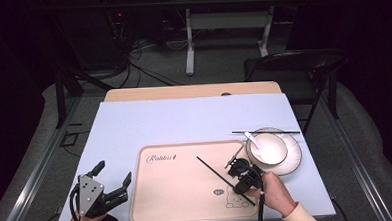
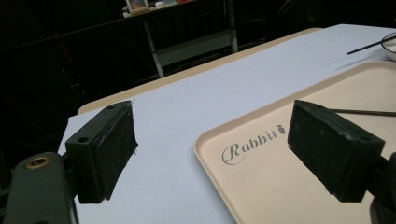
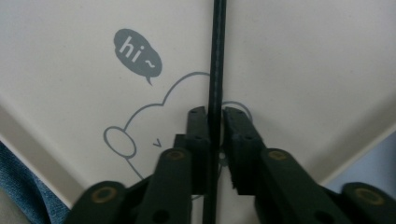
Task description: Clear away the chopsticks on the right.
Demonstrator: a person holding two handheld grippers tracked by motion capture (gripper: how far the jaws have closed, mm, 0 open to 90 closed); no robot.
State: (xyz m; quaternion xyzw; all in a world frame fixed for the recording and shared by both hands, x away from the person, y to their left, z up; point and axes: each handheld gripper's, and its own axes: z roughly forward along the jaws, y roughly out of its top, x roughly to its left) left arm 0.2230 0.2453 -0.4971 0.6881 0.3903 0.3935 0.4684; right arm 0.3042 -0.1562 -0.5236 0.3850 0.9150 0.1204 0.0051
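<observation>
The black chopstick [image 1: 222,178] lies on the beige tray [image 1: 172,191], in its near right part. Its long axis runs diagonally, from the far left toward the near right. The right tool [image 1: 240,181] is pinching it near its near end; in the right gripper view the chopstick [image 3: 217,70] passes straight between the two jaws, which are pressed against it. A second chopstick [image 1: 265,132] rests across the plate [image 1: 291,161] with the bowl [image 1: 271,150] and spoon [image 1: 251,139], on the far right. The left tool [image 1: 110,187] is spread wide, at the left of the tray, over the worktop [image 1: 184,121], well apart from the chopstick.

Dark room, grey floor.
A folding chair [image 1: 294,66] stands beyond the worktop [image 1: 194,115]; a white-legged table [image 1: 227,19] and cables [image 1: 136,58] behind.
</observation>
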